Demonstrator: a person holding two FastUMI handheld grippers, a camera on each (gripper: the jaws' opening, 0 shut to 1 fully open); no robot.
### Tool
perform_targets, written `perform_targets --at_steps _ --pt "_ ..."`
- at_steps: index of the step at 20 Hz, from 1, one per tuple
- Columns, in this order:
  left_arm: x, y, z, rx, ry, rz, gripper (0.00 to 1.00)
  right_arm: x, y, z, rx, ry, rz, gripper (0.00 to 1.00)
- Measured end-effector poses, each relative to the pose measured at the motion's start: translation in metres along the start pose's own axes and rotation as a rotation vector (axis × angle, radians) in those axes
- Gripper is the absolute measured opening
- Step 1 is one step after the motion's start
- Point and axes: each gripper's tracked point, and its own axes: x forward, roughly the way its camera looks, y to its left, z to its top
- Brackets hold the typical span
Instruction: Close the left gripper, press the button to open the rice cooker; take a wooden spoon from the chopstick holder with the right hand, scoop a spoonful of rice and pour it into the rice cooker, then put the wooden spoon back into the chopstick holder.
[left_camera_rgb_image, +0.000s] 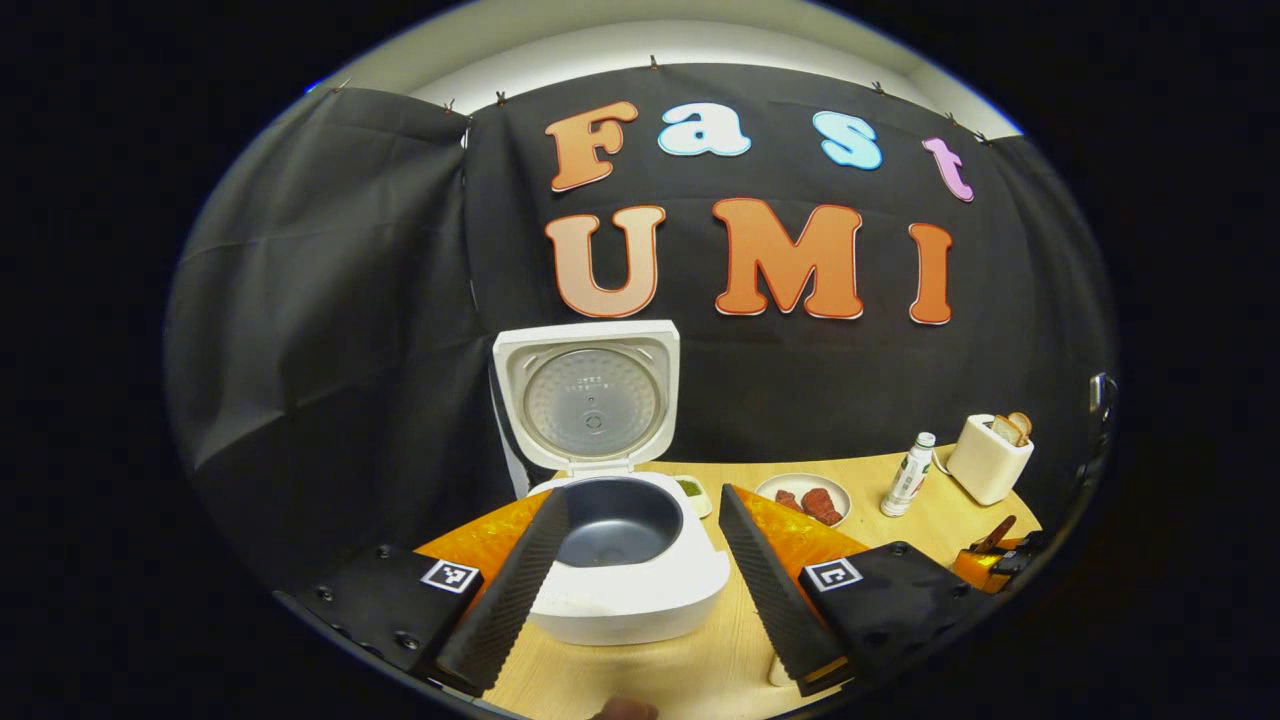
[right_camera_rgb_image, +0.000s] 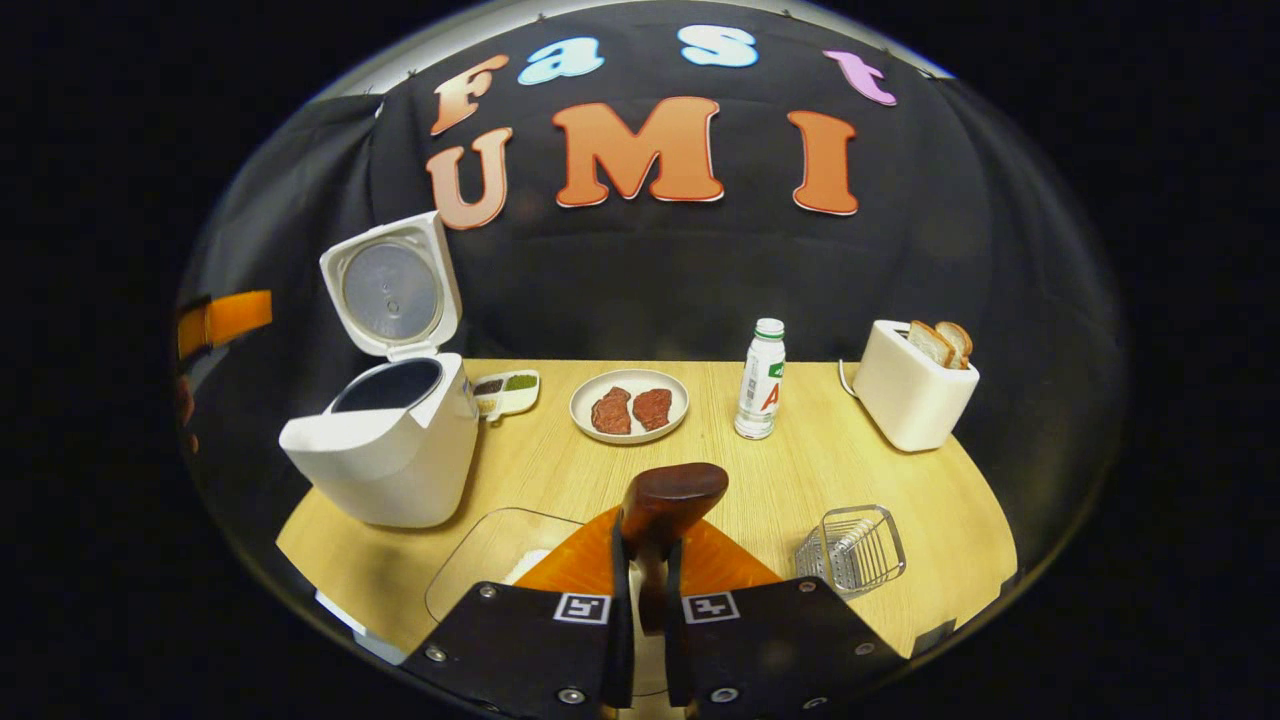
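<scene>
A: Item one, as we log it: rice cooker (right_camera_rgb_image: 385, 450), white, at the table's (right_camera_rgb_image: 560, 470) left end, lid (right_camera_rgb_image: 388, 288) upright, dark inner pot (left_camera_rgb_image: 615, 520) showing no contents.

B: We add the wooden spoon (right_camera_rgb_image: 665, 510), dark brown; the right gripper (right_camera_rgb_image: 645, 600) has its jaws clamped on the handle, bowl end raised above the table.

A: Left gripper (left_camera_rgb_image: 635, 580): jaws apart, framing the cooker's front.

B: Containers: clear tub (right_camera_rgb_image: 490, 560) just under the spoon, something pale in it; wire chopstick holder (right_camera_rgb_image: 852, 548) near the front right edge; plate (right_camera_rgb_image: 630, 405) with two red pieces; toaster (right_camera_rgb_image: 912, 398) holding bread.

A: We note a bottle (right_camera_rgb_image: 760, 380) and a small divided dish (right_camera_rgb_image: 506, 392). Bare tabletop lies between plate and tub.
</scene>
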Motion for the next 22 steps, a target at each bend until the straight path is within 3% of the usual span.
perform_targets --at_steps 6,16,22 --pt "-0.001 0.013 -0.008 0.005 0.021 0.031 1.0 0.009 0.018 -0.023 -0.156 0.011 0.011 0.12" --pt "-0.001 0.033 -0.023 0.025 0.058 0.049 1.0 0.009 0.051 -0.05 -0.126 0.046 0.06 0.12" --pt "-0.015 0.052 -0.043 -0.029 0.097 0.081 1.0 0.011 0.057 -0.045 -0.024 0.079 0.074 0.12"
